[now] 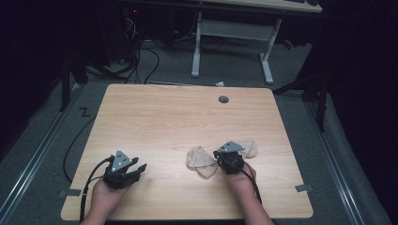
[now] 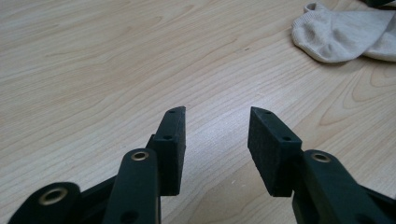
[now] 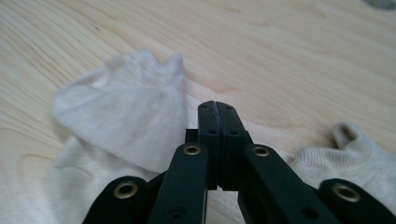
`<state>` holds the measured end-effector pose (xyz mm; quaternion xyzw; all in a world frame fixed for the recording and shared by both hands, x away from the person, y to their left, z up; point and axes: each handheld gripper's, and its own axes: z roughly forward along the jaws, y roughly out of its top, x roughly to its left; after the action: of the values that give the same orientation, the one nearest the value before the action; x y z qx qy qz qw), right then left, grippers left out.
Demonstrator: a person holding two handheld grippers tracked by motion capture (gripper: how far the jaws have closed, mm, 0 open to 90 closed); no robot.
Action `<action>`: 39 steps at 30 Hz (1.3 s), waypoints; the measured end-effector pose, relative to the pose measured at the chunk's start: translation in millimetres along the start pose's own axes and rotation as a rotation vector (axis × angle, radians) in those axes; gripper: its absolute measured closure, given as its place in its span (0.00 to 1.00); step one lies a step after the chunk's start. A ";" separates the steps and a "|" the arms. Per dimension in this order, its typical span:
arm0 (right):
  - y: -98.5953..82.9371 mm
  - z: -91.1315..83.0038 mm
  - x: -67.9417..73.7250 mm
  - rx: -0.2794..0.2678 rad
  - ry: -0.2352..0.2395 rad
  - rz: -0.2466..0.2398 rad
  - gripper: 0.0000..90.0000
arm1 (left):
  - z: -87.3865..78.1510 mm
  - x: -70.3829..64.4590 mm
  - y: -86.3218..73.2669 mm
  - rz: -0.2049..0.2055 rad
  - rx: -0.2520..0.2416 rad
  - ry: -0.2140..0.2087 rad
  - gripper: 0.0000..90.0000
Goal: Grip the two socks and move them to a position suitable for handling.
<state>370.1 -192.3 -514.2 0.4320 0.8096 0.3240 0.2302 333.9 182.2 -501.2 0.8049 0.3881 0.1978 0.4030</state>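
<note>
the right gripper [image 3: 218, 105] has its two black jaws pressed flat together with nothing visibly between them, its tips over the bare strip of light wooden table [image 1: 178, 117] between two small cream ankle socks: one folded sock [image 3: 126, 121] lies just to its left and the other sock [image 3: 359, 154] just to its right, both close beside the jaws. the left gripper [image 2: 217, 116] rests low over bare wood with its jaws spread apart and empty, and the folded cream sock [image 2: 338, 32] lies well ahead of it, off to its right.
</note>
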 end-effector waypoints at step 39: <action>11.1 12.0 45.4 0.010 0.076 -0.109 1.00 | 4.5 -22.5 3.6 0.042 0.010 -0.056 0.63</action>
<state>360.4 -145.2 -518.6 0.3758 0.8418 0.3230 0.2143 324.5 161.0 -501.1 0.8201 0.3607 0.1816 0.4053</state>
